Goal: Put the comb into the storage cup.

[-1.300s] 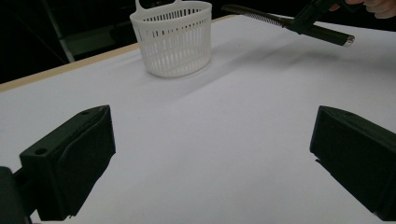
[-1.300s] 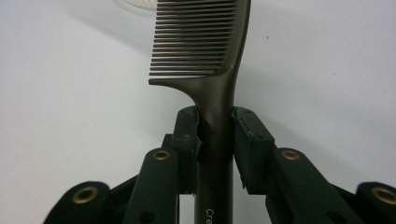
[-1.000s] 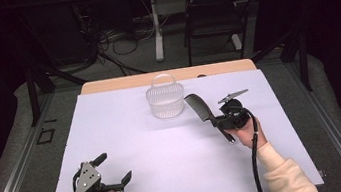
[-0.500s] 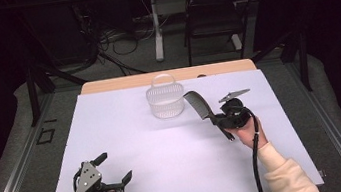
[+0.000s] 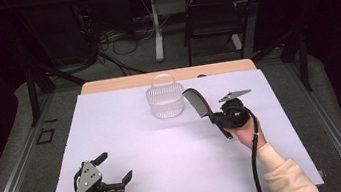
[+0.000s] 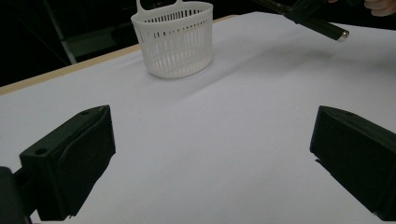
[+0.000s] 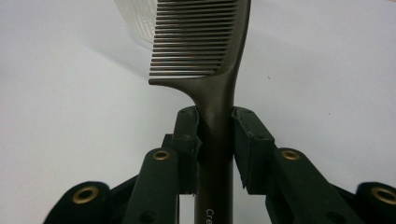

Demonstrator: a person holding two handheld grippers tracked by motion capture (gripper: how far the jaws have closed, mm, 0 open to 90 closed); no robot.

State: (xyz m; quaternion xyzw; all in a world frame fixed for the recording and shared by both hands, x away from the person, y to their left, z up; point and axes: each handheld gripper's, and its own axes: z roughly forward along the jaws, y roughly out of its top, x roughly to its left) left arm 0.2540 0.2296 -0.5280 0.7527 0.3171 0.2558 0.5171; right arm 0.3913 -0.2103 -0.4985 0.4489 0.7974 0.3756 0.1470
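Note:
A dark comb (image 5: 194, 100) (image 7: 205, 42) is clamped by its handle in my right gripper (image 5: 218, 117) (image 7: 215, 123), which is shut on it and holds it above the white sheet. The comb's toothed end points toward a small white plastic basket (image 5: 165, 101) (image 6: 173, 39) (image 7: 137, 21) at the far middle of the table and sits just to the basket's right. The handle's tip (image 6: 334, 32) sticks out toward the near side. My left gripper (image 5: 112, 169) (image 6: 210, 154) rests at the near left, jaws wide apart, with nothing between them.
A white sheet (image 5: 177, 160) covers the wooden table (image 5: 106, 85), whose far edge shows behind the basket. Beyond it stand a dark chair (image 5: 212, 14) and cables on the floor. A person's hand and cream sleeve (image 5: 286, 180) come in at the lower right.

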